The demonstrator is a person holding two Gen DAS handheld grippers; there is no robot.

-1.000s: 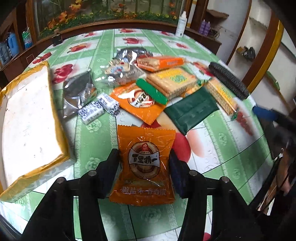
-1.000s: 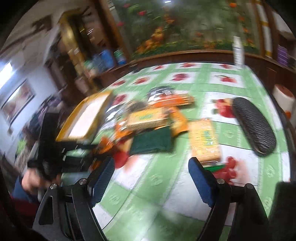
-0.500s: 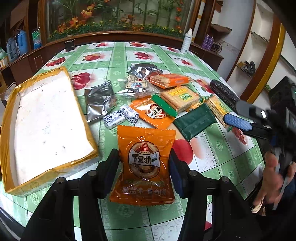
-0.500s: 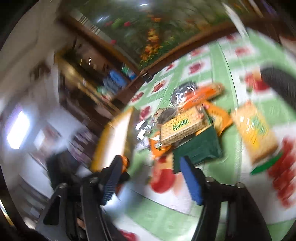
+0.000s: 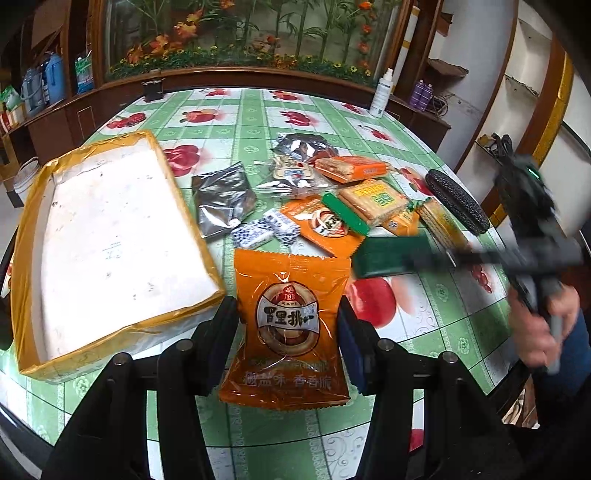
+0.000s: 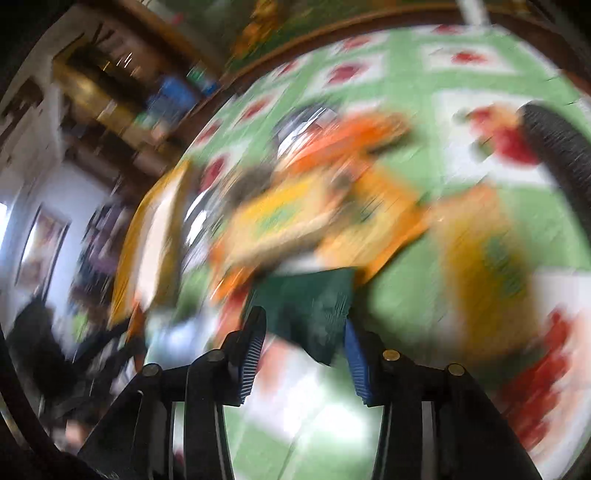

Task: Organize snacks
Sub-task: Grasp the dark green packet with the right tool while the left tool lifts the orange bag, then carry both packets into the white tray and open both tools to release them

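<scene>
The left gripper [image 5: 288, 325] clamps an orange snack packet [image 5: 290, 328] between its pads, just right of the tray [image 5: 22, 266]. The right gripper [image 6: 301, 354] has just been closing around a dark green packet [image 6: 306, 306]; whether its pads touch is too blurred to tell.

A round table [image 5: 258, 122] fills the middle of the room, covered by a green checked cloth printed with red fruit. Behind it a dark wooden cabinet [image 5: 92, 107] curves along the wall, carrying a long glass case of orange flowers and green stems [image 5: 236, 33], with a white spray bottle [image 5: 382, 94] at its right end. To the right stand white curved shelves [image 5: 517, 88] edged in wood and gold, and daylight falls evenly over everything.
</scene>
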